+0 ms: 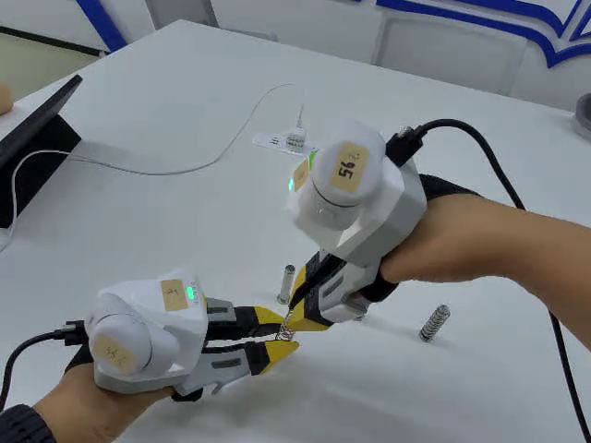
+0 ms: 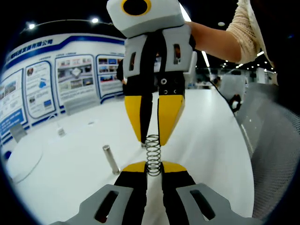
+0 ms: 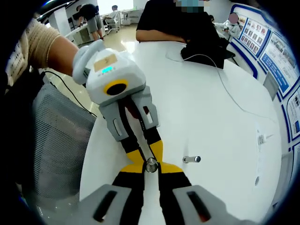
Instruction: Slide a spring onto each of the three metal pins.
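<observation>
Head view overhead; gripper views face each other, sharing spring [image 2: 153, 154]

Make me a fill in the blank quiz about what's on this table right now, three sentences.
1. The left claw and right claw both grip one ____.
2. The pin beside them stands ____.
3. A second spring lies loose on the white ____.
Missing words: spring; upright; table.

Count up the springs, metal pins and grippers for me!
Springs: 2, the held spring and the loose spring
Metal pins: 1, the standing pin
Grippers: 2, left gripper and right gripper
Total: 5
</observation>
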